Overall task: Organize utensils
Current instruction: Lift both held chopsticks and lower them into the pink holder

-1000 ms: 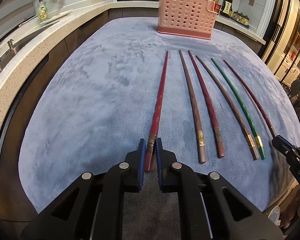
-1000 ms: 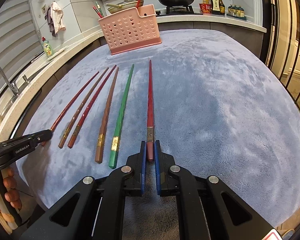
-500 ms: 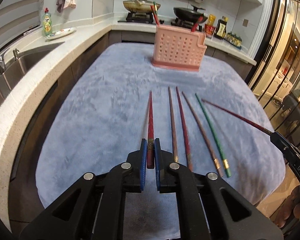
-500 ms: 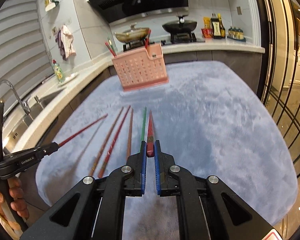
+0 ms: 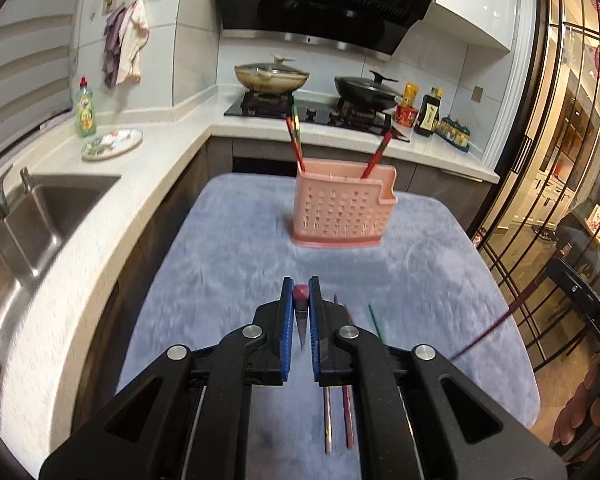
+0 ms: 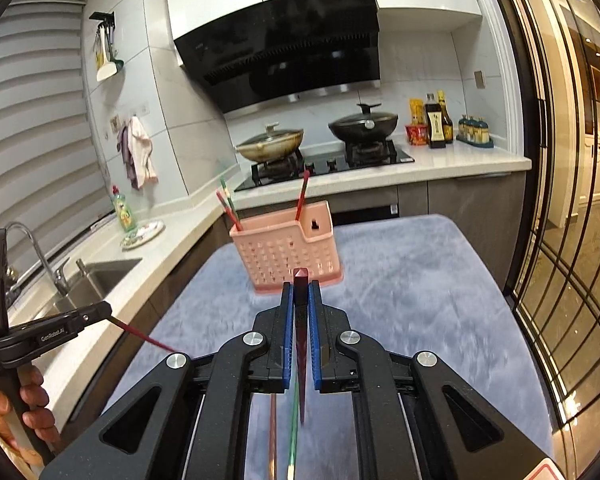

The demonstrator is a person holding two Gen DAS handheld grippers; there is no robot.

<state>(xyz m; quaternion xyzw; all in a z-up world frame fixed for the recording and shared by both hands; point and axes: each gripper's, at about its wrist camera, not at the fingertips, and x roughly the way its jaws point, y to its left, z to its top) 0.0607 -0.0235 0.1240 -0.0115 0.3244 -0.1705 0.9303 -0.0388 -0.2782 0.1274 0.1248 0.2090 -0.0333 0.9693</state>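
My left gripper (image 5: pixel 299 300) is shut on a dark red chopstick (image 5: pixel 301 312), lifted off the cloth and hanging tip-down between the jaws. My right gripper (image 6: pixel 300 296) is shut on another dark red chopstick (image 6: pixel 301 344), also raised and hanging tip-down. The pink perforated utensil holder (image 5: pixel 340 210) stands upright ahead at the far end of the blue cloth and holds a few chopsticks; it also shows in the right wrist view (image 6: pixel 288 250). Several chopsticks (image 5: pixel 338 416) lie on the cloth below my left gripper. The left gripper with its chopstick shows at left in the right wrist view (image 6: pixel 112 316).
The blue cloth (image 5: pixel 228 264) covers the counter island. A steel sink (image 5: pixel 32 216) lies to the left. A stove with two lidded pans (image 5: pixel 272 78) stands behind the holder. Bottles (image 5: pixel 428 114) stand at back right. Glass doors (image 5: pixel 560 184) are on the right.
Both grippers have risen well above the cloth, each carrying its red chopstick, and tilted so the chopsticks now hang tip-down. The holder now appears farther below and ahead.
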